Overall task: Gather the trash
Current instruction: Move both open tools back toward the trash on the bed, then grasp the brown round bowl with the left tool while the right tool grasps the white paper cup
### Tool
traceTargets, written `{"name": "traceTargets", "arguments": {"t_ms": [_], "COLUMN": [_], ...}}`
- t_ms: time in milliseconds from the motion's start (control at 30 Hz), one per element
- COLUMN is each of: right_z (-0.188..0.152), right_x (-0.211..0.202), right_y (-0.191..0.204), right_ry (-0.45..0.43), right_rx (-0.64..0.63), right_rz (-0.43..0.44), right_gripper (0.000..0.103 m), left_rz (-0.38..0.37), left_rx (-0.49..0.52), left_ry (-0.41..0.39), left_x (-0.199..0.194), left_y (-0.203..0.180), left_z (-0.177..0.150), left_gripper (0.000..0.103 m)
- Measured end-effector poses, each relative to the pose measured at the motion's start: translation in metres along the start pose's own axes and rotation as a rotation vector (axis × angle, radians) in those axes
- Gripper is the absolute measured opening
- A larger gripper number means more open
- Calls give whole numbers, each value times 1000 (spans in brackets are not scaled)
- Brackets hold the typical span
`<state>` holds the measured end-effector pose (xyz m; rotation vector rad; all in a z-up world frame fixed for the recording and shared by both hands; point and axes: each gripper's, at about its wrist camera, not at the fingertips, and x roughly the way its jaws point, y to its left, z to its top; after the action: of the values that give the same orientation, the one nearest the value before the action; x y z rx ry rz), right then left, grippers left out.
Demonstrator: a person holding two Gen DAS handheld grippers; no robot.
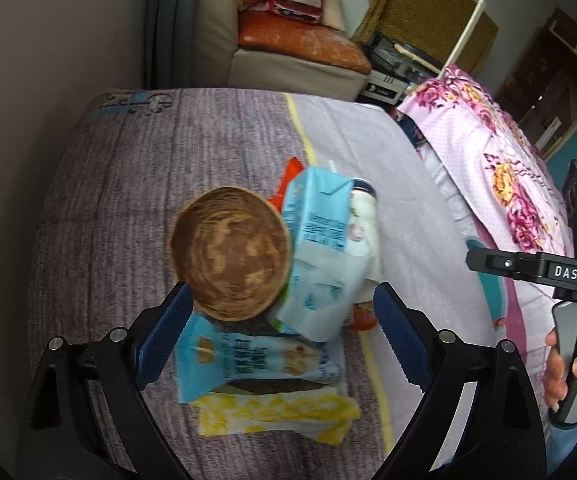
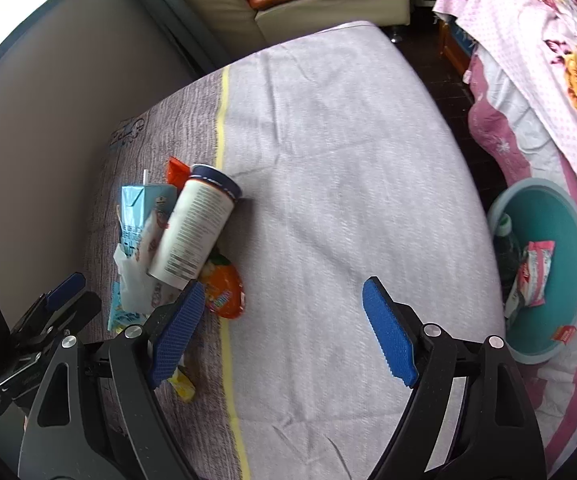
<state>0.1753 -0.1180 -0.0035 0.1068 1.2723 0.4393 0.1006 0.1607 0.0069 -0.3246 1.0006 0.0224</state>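
A pile of trash lies on the cloth-covered table (image 1: 128,184): a brown coconut shell (image 1: 230,254), a light blue drink carton (image 1: 320,240), a white cup (image 1: 362,232), a blue snack wrapper (image 1: 256,360) and a yellow wrapper (image 1: 276,416). My left gripper (image 1: 280,340) is open just above the pile, its blue pads on either side of it. In the right wrist view the carton (image 2: 136,212), the cup (image 2: 196,228) and an orange packet (image 2: 224,292) lie left of my open, empty right gripper (image 2: 284,332). A teal basin (image 2: 548,268) with trash sits at the right.
A bed with a pink flowered cover (image 1: 500,184) runs along the right. A sofa with an orange cushion (image 1: 300,40) stands behind the table. A wall (image 2: 48,92) borders the table's left side. The right gripper's handle (image 1: 576,280) is held by a hand.
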Motion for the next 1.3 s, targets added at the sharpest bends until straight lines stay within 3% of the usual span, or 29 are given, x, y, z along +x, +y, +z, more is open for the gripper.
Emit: {"name": "traceTargets", "arguments": {"t_ms": [100, 233, 500, 700, 833, 933, 1000, 1033, 1100, 1200, 1300], "right_z": [8, 20, 41, 43, 45, 44, 43, 42, 42, 43, 44], "right_x": [12, 30, 68, 93, 104, 111, 112, 110, 107, 94, 81], "right_y": [16, 31, 55, 60, 59, 56, 55, 56, 58, 53, 47], "right_ry": [6, 34, 104, 162, 179, 195, 189, 181, 162, 137, 114], "right_rx": [-26, -43, -24, 3, 18, 39, 37, 28, 10, 9, 10], "right_rz": [4, 30, 79, 103, 128, 158, 169, 164, 145, 147, 150], "right_gripper": [77, 59, 58, 58, 58, 58, 56, 55, 55, 54, 53], "left_rz": [42, 89, 92, 68, 74, 50, 22, 33, 50, 36, 51], "left_rx": [-26, -51, -39, 14, 56, 70, 73, 71, 59, -17, -41], "left_ry": [4, 23, 53, 88, 71, 49, 46, 45, 35, 27, 4], "left_x": [7, 21, 53, 77, 83, 83, 82, 82, 82, 75, 65], "left_y": [27, 59, 83, 80, 74, 69, 65, 64, 63, 73, 74], "left_z": [2, 4, 14, 20, 20, 20, 21, 20, 19, 17, 18], "left_gripper": [92, 92, 92, 92, 91, 74, 46, 43, 25, 9, 7]}}
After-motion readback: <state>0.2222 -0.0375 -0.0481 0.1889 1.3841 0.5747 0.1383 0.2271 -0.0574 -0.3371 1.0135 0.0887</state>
